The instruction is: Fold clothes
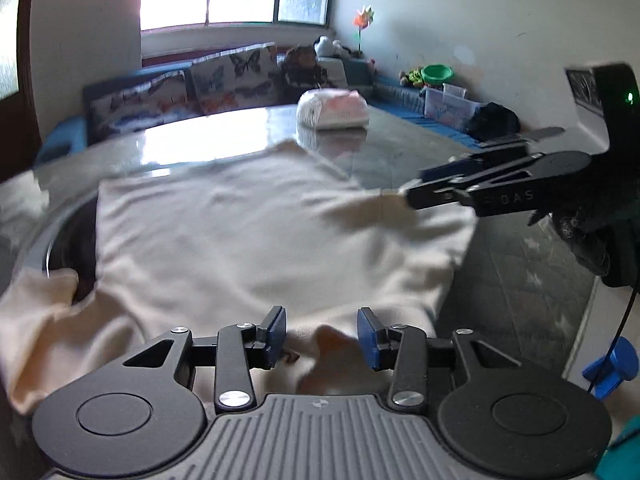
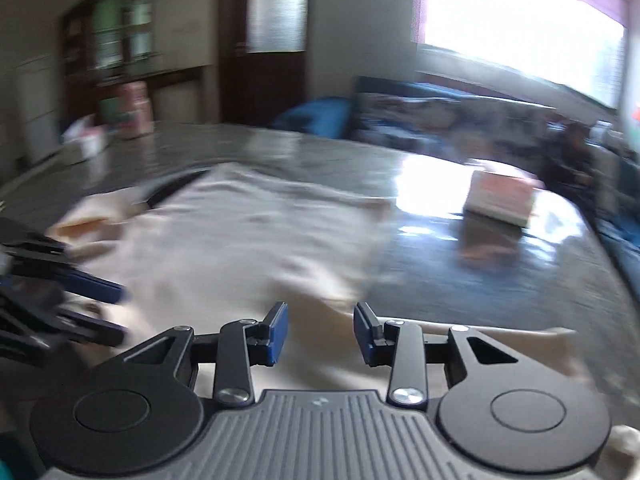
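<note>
A cream garment (image 1: pixel 260 236) lies spread on the shiny grey table (image 1: pixel 400 148); one sleeve hangs over the near left edge. My left gripper (image 1: pixel 322 338) is open just above the garment's near edge, a fold of cloth between its blue pads. My right gripper (image 1: pixel 416 190) enters the left wrist view from the right, over the garment's right side. In the blurred right wrist view the right gripper (image 2: pixel 320 334) is open over the garment (image 2: pixel 248 240), and the left gripper (image 2: pixel 116 310) shows at the left edge, open.
A folded white and pink bundle (image 1: pixel 332 110) lies at the table's far side; it also shows in the right wrist view (image 2: pixel 500 200). A blue sofa with butterfly cushions (image 1: pixel 180 88) stands behind the table. A dark round rim (image 1: pixel 60 248) sits under the garment's left side.
</note>
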Motion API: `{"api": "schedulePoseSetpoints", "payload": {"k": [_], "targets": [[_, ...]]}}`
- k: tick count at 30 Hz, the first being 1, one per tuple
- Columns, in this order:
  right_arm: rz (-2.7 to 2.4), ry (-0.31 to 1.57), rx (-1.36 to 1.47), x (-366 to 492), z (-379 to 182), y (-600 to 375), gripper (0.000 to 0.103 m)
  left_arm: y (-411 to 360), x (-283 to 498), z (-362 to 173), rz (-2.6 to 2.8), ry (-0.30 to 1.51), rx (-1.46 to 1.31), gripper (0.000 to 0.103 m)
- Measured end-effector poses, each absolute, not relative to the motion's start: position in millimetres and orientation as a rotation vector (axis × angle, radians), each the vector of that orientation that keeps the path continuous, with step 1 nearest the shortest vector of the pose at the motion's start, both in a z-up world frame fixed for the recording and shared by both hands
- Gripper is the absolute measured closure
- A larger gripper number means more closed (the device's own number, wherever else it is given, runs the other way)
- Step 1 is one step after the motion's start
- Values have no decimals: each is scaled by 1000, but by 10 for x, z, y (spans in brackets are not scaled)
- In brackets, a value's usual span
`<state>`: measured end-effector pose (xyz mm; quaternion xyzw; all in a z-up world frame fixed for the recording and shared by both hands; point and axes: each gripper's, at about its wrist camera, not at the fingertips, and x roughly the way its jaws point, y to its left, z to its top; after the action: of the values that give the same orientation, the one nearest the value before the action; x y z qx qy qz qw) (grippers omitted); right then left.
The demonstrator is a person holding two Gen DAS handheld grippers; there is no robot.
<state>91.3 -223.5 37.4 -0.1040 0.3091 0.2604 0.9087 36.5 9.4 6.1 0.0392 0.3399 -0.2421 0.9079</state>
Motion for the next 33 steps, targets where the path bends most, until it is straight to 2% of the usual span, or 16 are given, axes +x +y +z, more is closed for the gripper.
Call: {"api": "schedulePoseSetpoints", "payload": {"k": [5, 12, 18, 28, 31, 33], "targets": [[663, 680, -257, 811, 266, -1788, 67, 95, 196, 9, -530, 698, 88, 58], [722, 684, -260, 716, 243, -1550, 65, 433, 196, 244, -496, 634, 99, 58], [758, 706, -268, 715, 167, -1427, 64, 893, 560, 335, -234, 612, 98, 57], [771, 726, -258, 694, 91, -1362, 58, 1144, 1250, -5, -26, 709, 131, 58], [771, 729, -256, 697, 92, -1363, 57, 1127, 1307, -60, -1, 716, 149, 60], [771, 730, -255, 702, 90, -1362, 57, 1125, 1327, -67, 9, 710, 151, 69]]}}
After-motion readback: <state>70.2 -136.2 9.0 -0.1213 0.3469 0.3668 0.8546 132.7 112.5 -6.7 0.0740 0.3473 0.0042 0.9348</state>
